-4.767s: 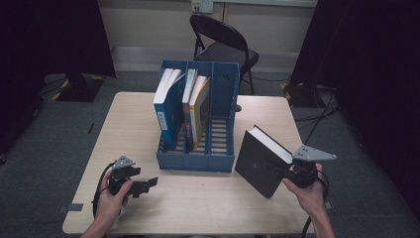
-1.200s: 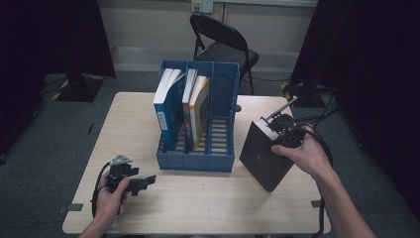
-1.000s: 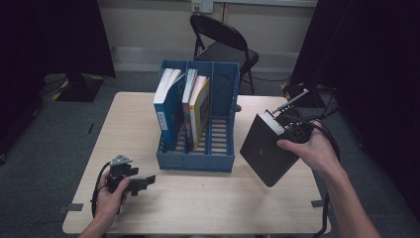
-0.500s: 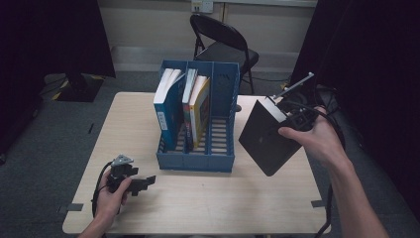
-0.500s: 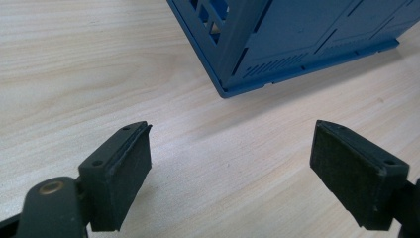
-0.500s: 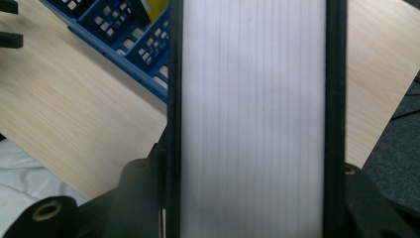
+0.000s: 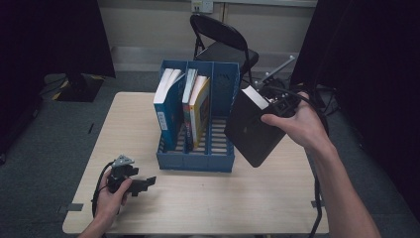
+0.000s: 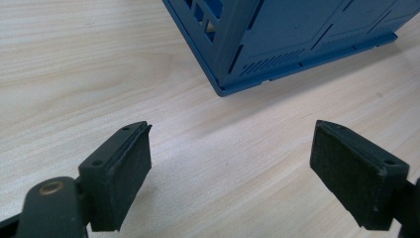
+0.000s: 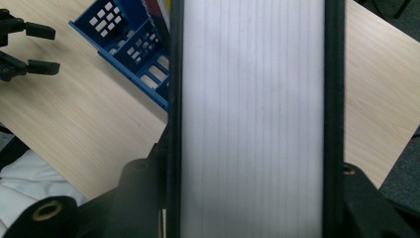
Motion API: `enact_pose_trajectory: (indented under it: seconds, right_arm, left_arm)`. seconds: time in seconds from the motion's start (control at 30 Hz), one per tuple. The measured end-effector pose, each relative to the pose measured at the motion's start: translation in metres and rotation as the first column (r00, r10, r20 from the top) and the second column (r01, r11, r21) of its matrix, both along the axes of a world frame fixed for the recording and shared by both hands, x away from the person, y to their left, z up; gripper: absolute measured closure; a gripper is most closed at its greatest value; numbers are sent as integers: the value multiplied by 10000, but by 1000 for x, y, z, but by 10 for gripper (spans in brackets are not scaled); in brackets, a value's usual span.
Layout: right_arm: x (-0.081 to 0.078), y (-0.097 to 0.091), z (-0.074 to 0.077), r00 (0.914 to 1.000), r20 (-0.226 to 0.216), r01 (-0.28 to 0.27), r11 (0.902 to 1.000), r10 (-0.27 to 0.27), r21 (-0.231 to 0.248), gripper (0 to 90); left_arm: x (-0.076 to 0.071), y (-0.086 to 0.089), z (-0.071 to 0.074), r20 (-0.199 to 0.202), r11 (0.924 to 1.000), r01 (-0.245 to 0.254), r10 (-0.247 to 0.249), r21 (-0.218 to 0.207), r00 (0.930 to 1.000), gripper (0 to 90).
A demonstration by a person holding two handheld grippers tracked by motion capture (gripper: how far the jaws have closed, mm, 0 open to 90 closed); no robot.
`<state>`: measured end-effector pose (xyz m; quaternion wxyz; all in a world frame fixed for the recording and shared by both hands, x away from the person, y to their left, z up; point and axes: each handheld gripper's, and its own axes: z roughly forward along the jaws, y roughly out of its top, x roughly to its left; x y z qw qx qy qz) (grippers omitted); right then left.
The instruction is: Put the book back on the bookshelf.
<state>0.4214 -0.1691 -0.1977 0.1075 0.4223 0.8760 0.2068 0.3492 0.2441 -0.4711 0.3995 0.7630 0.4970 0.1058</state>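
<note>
High view showed the right hand-held gripper [image 7: 277, 106] clamping a tilted black book [image 7: 252, 130]; it might strike the blue rack [image 7: 198, 161], its grip apparently near one corner.

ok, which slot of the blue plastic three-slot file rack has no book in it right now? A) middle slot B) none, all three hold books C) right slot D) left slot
C. In the high view the blue plastic file rack holds books in its left and middle slots, while its right slot stands bare; the thick black book hangs clamped in the right gripper, off the table beside the rack.
</note>
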Motion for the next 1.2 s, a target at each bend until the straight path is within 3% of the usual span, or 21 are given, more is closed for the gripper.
enact_pose_trajectory:
  seconds: [0.2, 0.53, 0.97, 1.2]
  right_arm:
    - [13, 15, 0, 9998, -167, 129, 9999, -129, 6, 537]
    - [40, 42, -9, 9962, -355, 789, 9967, -795, -177, 538]
    - [73, 67, -19, 9791, -682, 1895, 9812, -1916, -368, 538]
    - [87, 77, -22, 9639, -802, 2507, 9670, -2537, -454, 538]
  left_arm:
    - [0, 0, 0, 1, 10000, 24, -24, -20, 10000, 159]
    - [0, 0, 0, 40, 10000, -55, 55, 20, 10000, 159]
    - [0, 1, 0, 17, 10000, 52, -52, 46, 10000, 159]
    - [-1, 0, 0, 159, 9998, 125, -127, 123, 9998, 159]
